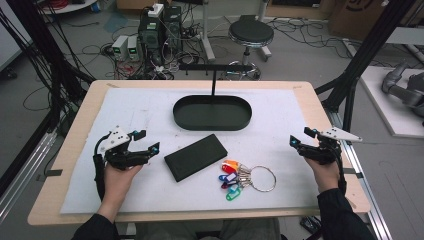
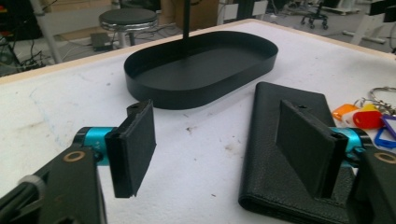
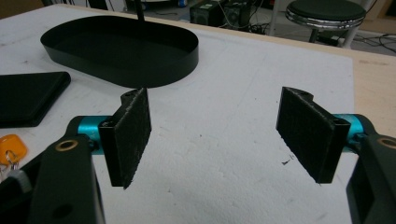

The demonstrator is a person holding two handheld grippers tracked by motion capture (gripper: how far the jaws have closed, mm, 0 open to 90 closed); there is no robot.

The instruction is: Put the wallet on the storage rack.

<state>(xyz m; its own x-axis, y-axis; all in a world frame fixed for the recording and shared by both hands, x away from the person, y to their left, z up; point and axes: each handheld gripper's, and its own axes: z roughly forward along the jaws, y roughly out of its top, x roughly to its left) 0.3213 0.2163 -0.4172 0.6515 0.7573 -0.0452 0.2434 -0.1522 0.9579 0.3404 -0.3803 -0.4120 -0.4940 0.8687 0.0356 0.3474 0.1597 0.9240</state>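
Keys (image 1: 240, 178), 6 o'clock; wallet (image 1: 196, 157) centre: light, stiff, grainy, grip long edges. Left claw (image 1: 148, 141), right claw (image 1: 299, 137): both released.

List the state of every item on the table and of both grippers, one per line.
Black oval metal tray: upright, empty.
Black leather wallet: closed, lying flat.
Key ring with coloured plastic tags: lying flat beside the wallet.
Left gripper: open, holding nothing.
Right gripper: open, holding nothing.

Black oval tray (image 1: 212, 119) — round stool (image 1: 250, 33) behind table.
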